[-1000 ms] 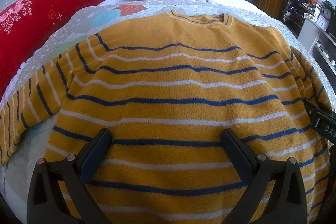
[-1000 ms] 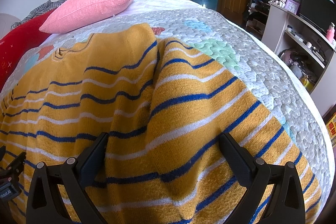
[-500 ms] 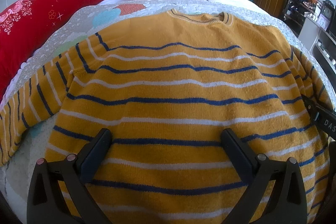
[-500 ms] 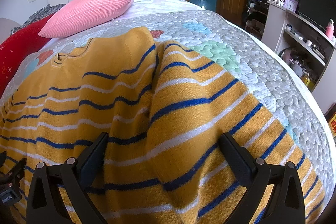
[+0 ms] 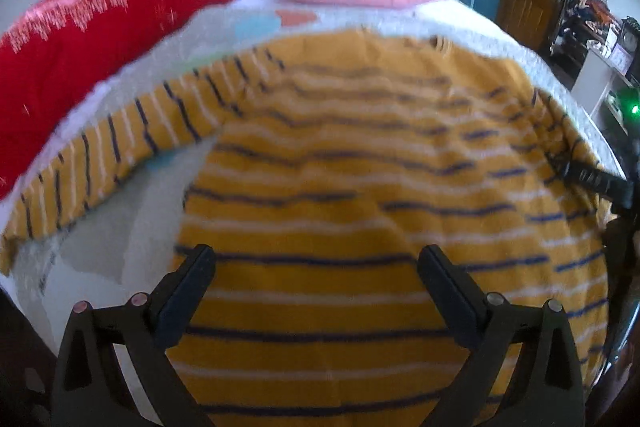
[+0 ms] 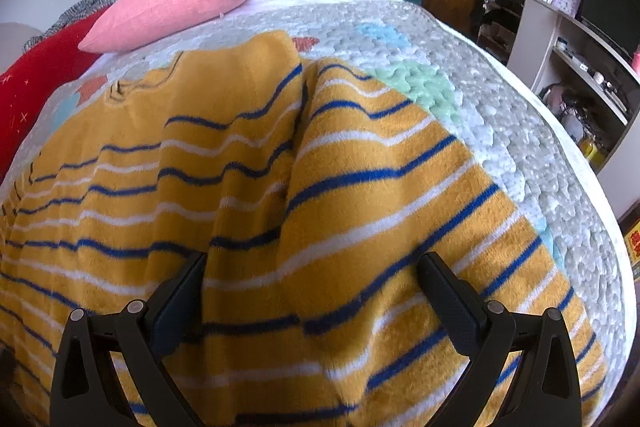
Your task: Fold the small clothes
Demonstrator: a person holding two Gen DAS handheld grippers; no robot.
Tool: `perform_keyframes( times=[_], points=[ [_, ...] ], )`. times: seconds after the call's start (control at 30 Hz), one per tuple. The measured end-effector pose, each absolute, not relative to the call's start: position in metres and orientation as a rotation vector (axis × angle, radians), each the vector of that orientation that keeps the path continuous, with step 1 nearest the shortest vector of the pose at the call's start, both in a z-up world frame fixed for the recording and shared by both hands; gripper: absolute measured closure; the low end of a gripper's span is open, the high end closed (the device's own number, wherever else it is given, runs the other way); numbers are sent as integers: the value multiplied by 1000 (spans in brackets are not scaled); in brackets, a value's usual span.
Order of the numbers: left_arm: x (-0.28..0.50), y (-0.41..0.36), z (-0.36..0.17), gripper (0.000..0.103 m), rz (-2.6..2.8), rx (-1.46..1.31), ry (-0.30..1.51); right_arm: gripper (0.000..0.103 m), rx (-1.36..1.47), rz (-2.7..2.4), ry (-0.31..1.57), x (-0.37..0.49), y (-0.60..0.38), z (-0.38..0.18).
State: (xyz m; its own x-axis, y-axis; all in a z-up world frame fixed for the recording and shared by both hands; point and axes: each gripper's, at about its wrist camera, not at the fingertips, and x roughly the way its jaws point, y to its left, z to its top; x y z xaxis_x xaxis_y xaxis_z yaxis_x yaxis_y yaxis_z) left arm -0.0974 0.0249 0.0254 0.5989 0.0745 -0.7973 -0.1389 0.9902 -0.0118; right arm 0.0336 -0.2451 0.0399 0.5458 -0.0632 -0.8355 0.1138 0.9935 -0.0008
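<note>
left tool spread wide, gripping nothing, over the sweater's hem. right tool likewise wide and unloaded above the folded-in sleeve. sweater lies flat on the quilted bed, near a pink pillow.

no legible text, only blurred white lettering on the right hand-held gripper
</note>
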Motion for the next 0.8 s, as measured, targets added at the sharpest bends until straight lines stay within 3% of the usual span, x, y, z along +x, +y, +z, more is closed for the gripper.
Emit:
perform_keyframes(
  times=[0.43,0.8],
  points=[
    [-102,24,5,0,83,-52,924,0,88,-17,969,4,-244,40],
    [-157,18,39,0,70,-15,794,0,73,-30,929,-4,-244,43]
  ],
)
